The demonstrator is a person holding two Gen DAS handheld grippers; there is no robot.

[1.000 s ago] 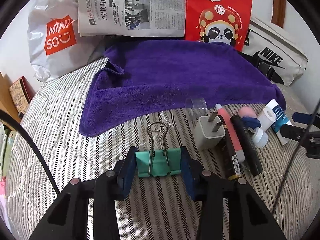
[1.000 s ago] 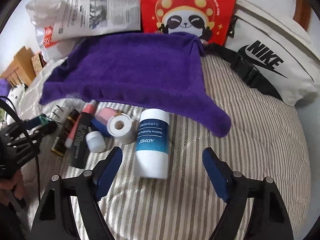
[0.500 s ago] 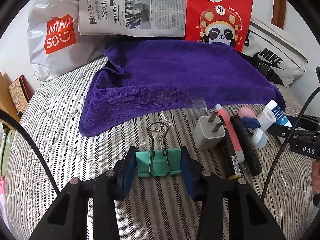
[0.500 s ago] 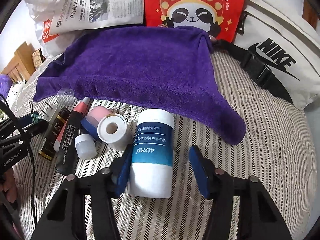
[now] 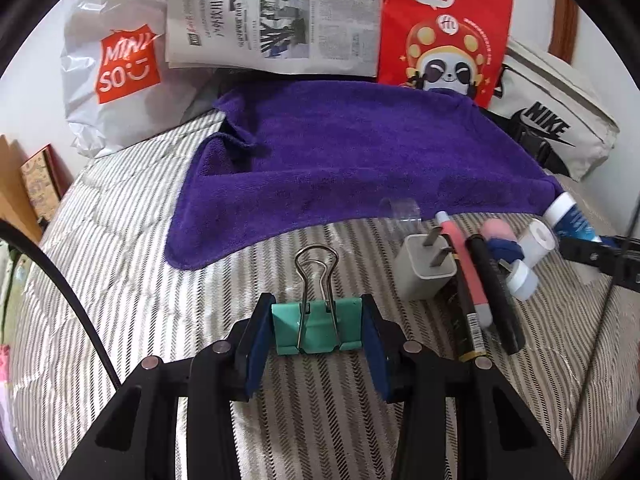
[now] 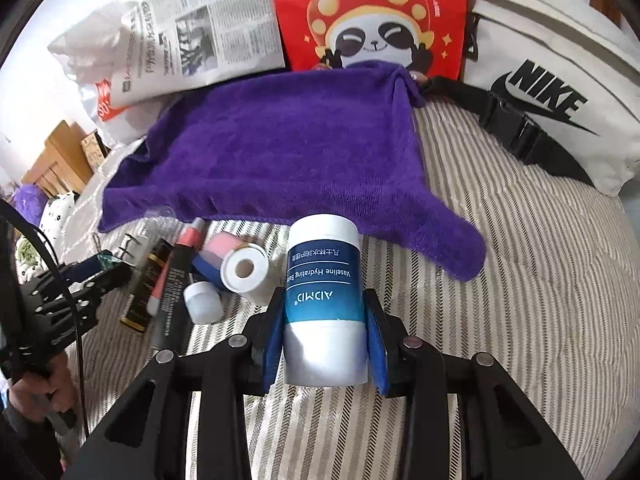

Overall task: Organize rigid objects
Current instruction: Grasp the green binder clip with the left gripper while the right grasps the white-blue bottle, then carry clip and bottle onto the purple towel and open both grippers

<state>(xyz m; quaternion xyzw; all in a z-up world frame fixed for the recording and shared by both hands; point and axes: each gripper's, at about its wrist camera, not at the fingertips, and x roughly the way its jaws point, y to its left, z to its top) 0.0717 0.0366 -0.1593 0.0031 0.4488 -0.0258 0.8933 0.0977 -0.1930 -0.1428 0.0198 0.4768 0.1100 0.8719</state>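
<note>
while the left gripper (image 5: 317, 330) pinches a green binder clip (image 5: 316, 326), the right gripper (image 6: 325, 336) is clamped on a blue-and-white tube (image 6: 324, 300) — both near the purple towel (image 6: 280, 152).

Purple towel (image 5: 360, 160), teal binder clip (image 5: 318, 326), grey-striped bedcover (image 5: 120, 280), blue-and-white bottle (image 6: 323, 300)

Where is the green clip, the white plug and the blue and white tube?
Green clip (image 5: 316, 326), left wrist view, on its green body.
White plug (image 5: 424, 270), left wrist view, on its white casing.
Blue and white tube (image 6: 322, 280), right wrist view, on its blue label.
</note>
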